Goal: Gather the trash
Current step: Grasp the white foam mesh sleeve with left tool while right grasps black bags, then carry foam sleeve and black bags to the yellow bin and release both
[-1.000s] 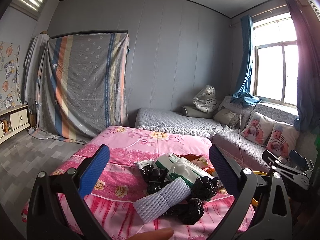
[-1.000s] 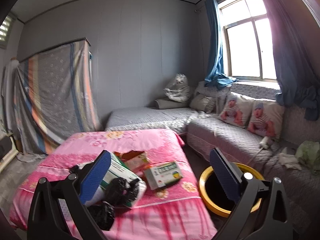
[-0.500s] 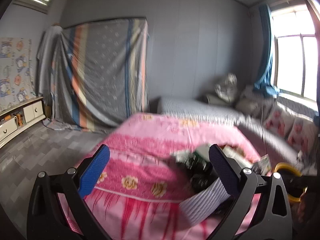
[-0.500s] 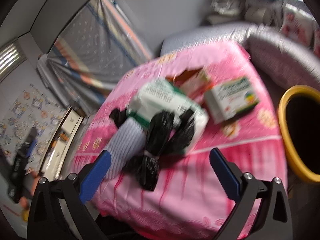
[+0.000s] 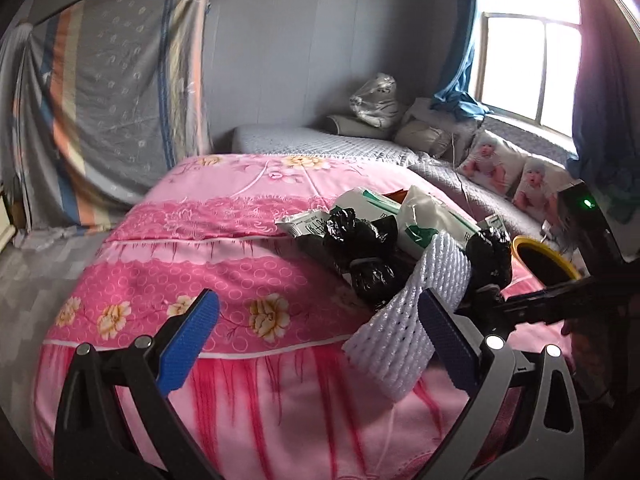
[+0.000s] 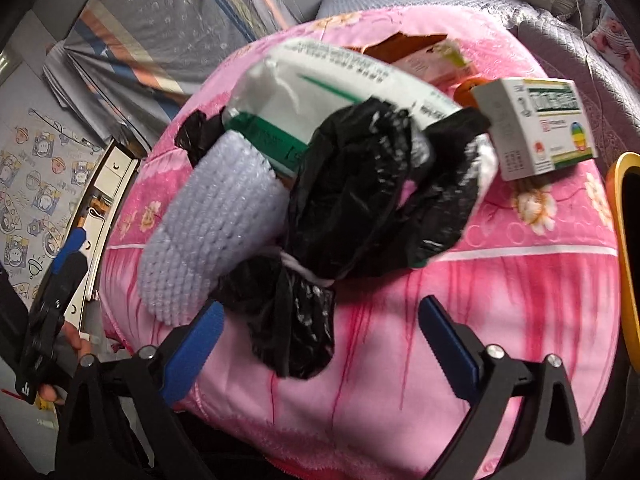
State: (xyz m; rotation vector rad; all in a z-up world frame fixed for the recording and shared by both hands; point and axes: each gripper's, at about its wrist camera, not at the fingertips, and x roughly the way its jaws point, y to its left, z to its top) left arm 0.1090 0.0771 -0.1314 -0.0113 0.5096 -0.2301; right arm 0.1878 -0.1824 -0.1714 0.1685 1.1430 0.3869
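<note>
White foam net sleeve [image 6: 208, 224] lying slanted over the pink bed edge, knotted black plastic bags [image 6: 348, 184] beside and under it, green-and-white wipes pack [image 6: 320, 92] behind, medicine box [image 6: 536, 128] near yellow-rimmed bin [image 5: 544, 264]

Round yellow-rimmed bin [image 6: 624, 264] is cut off by the right edge in right wrist view; in left wrist view it's partly hidden behind the black body of the right tongs [image 5: 592, 280]. White ribbed foam sleeve [image 5: 408, 320] has its lower part covered by the left tongs' blue finger pad [image 5: 448, 344]. Crumpled black plastic bags [image 6: 352, 184] are motion-blurred & cover part of the white-and-green wipes pack [image 6: 320, 92]. Print on the white medicine box w/ green label [image 6: 536, 128] is too blurry to read. Orange carton [image 6: 404, 46] is mostly hidden behind the pack.
</note>
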